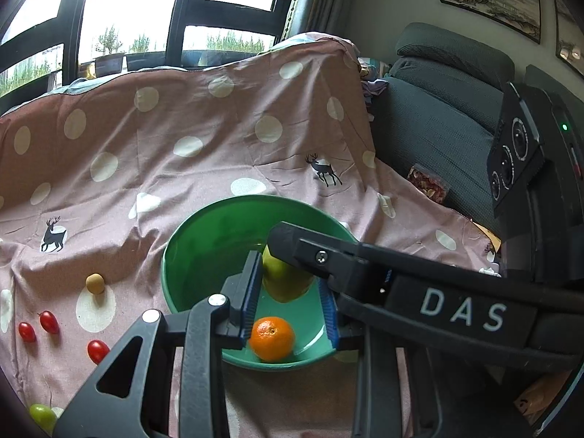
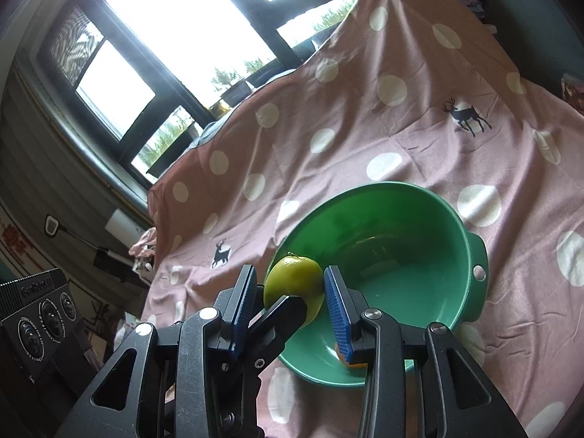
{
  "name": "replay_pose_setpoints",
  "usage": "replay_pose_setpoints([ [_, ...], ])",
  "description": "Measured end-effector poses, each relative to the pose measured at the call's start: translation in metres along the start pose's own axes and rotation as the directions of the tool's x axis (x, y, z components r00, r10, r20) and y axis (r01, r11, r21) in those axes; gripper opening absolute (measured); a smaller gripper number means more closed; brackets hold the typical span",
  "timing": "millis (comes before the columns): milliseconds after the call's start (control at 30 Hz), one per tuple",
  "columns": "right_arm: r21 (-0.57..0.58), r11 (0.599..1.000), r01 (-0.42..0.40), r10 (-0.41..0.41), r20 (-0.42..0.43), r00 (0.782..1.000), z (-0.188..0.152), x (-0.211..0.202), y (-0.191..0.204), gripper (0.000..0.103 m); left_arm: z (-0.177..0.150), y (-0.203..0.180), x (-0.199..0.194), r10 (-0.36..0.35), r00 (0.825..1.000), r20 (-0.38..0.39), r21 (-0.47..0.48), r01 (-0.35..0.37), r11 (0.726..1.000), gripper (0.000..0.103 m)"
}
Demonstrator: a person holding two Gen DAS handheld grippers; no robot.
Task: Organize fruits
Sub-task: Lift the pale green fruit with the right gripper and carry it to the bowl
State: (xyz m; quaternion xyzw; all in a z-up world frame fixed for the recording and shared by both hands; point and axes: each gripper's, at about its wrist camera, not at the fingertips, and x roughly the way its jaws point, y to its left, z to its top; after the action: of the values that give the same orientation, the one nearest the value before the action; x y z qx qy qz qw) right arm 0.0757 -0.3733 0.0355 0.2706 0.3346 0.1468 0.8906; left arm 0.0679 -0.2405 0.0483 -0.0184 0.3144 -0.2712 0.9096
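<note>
A green bowl stands on the pink spotted cloth. An orange lies inside it by the near wall. My left gripper hangs over the orange with its pads a little apart and nothing pressed between them. My right gripper is shut on a green apple above the bowl's rim; one of its fingers crosses in from the right. Left of the bowl lie three red cherry tomatoes, a small tan fruit and a green one.
The cloth rises into a draped back toward the window. A dark upholstered seat with a snack packet stands to the right. The bowl has a handle on its right side. The two grippers cross close together over the bowl.
</note>
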Motion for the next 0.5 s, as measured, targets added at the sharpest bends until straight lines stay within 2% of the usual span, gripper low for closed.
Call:
replay_pose_setpoints([
  [500, 0.043, 0.997, 0.066, -0.064, -0.061, 0.996, -0.001, 0.015, -0.024, 0.041, -0.007, 0.003, 0.035, -0.056, 0.995, -0.085, -0.048, 0.052, 0.998, 0.029],
])
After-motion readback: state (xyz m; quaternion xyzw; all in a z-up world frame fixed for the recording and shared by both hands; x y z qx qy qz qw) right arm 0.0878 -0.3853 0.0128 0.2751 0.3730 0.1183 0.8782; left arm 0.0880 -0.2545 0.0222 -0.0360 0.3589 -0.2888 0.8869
